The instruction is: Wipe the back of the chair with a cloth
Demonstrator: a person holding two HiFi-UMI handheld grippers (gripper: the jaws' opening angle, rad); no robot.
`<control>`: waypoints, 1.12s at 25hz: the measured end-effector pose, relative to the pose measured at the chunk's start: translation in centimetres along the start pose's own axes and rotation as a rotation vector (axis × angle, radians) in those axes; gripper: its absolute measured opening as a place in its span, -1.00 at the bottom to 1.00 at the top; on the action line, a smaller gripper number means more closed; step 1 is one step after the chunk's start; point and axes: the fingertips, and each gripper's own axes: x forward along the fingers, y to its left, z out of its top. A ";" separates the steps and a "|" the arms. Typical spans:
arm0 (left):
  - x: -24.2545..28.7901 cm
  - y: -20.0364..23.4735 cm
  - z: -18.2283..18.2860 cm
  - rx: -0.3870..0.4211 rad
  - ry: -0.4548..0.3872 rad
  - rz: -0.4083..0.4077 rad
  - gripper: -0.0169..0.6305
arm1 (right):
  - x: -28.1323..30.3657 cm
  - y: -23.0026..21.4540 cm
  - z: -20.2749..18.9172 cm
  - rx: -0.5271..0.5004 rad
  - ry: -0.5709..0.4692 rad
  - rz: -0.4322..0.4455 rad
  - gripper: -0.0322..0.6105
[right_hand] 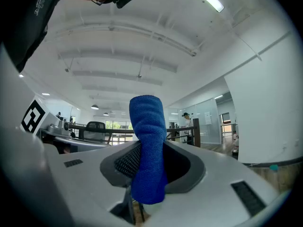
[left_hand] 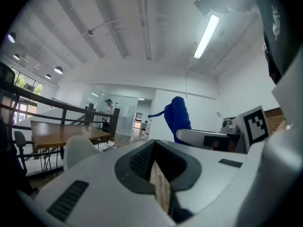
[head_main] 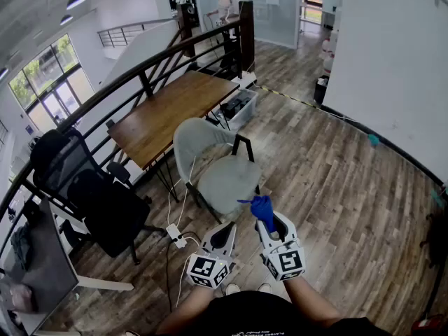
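The pale grey shell chair stands just ahead of me, its curved back on the far left side toward the table. My right gripper is shut on a blue cloth, which sticks up from the jaws over the near edge of the seat. The right gripper view shows the cloth pinched upright between the jaws. My left gripper hangs beside it, low and near my body, with the jaws together and nothing in them. In the left gripper view the chair is at lower left and the cloth at centre.
A wooden table stands behind the chair along a black railing. A black office chair is to the left. A white power strip with cables lies on the wood floor by the chair legs. A person stands far back.
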 end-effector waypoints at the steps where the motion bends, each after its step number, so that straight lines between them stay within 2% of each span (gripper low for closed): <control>1: -0.2 0.4 0.1 0.002 -0.002 0.001 -0.94 | 0.3 0.4 0.0 -0.003 -0.007 -0.002 -0.52; 9: -2.6 4.6 0.4 -0.017 -0.013 0.047 -0.94 | 1.3 3.4 -0.7 -0.009 0.018 -0.001 -0.52; 15: -2.4 5.7 0.1 -0.025 -0.014 0.080 -0.94 | 2.2 3.1 -0.7 -0.024 -0.007 0.010 -0.52; 20: -0.1 6.6 -0.1 -0.016 -0.008 0.092 -0.94 | 4.0 1.5 0.3 0.047 -0.083 0.054 -0.52; 25: 4.2 7.4 1.0 0.013 -0.005 0.131 -0.94 | 7.3 -1.9 1.4 0.027 -0.094 0.105 -0.52; 28: 6.5 7.9 0.5 0.019 0.013 0.165 -0.94 | 9.0 -4.1 1.2 0.027 -0.084 0.132 -0.51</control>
